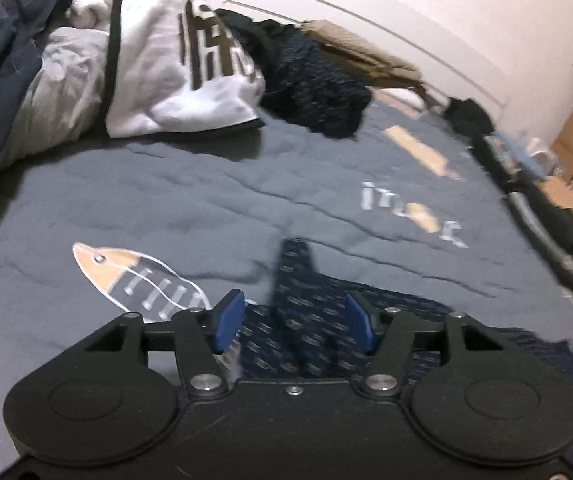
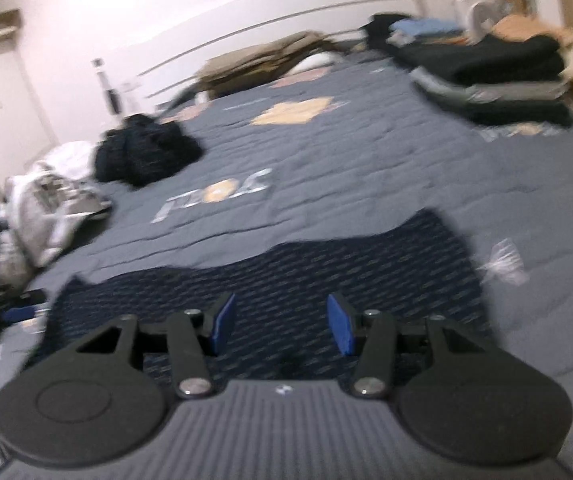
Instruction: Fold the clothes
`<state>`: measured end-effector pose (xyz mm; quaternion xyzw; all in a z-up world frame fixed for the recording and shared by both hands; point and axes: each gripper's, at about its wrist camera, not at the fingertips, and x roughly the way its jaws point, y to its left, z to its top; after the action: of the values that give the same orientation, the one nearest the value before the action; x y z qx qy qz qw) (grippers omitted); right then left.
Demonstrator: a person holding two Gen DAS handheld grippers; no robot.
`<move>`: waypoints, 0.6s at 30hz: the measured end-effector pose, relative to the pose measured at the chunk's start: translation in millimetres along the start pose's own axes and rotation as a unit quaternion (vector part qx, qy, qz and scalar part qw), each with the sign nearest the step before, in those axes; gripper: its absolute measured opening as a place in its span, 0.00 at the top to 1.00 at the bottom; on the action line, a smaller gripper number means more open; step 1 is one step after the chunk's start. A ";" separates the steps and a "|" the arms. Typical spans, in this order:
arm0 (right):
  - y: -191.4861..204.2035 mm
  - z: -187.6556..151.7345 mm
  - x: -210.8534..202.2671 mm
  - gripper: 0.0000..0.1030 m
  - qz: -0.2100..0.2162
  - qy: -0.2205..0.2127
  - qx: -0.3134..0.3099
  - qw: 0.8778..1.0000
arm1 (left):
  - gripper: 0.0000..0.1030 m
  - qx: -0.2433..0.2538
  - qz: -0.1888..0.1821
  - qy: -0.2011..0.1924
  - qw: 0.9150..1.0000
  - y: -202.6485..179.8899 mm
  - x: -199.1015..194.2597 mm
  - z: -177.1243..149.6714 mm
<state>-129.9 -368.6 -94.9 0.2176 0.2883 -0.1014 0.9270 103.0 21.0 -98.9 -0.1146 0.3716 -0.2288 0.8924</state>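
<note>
Two grippers hover low over a navy patterned garment (image 2: 326, 256) spread on the grey bedspread (image 1: 166, 200). Left gripper (image 1: 294, 322) has its blue pads apart, with a raised ridge of the fabric standing between them, and neither pad seems to press on it. Right gripper (image 2: 281, 322) is spread too, nothing pinched, just the flat cloth under it. Unfolded pile (image 1: 126, 60) sits far left, and a folded stack (image 2: 498, 76) sits far right on the bed.
</note>
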 end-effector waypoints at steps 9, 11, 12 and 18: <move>37.9 -26.5 1.6 0.52 0.093 0.051 0.002 0.994 | 0.37 -0.086 -0.010 -0.003 0.996 7.6 -61.9 -51.3; 46.4 -29.9 -2.4 0.52 0.106 0.054 -0.002 0.993 | 0.36 -0.080 -0.008 0.004 0.997 6.9 -74.3 -63.9; 49.9 -31.5 -2.8 0.52 0.108 0.055 -0.008 0.993 | 0.35 -0.082 -0.007 0.004 0.997 7.2 -81.1 -70.2; 56.1 -36.7 -6.0 0.52 0.092 0.058 -0.018 0.994 | 0.32 -0.144 0.011 -0.004 0.990 24.6 -121.2 -117.1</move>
<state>-135.2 -301.7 -99.2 0.2316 0.3223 0.0022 0.9179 -47.9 98.1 -115.8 -0.2384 0.3983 -0.1626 0.8707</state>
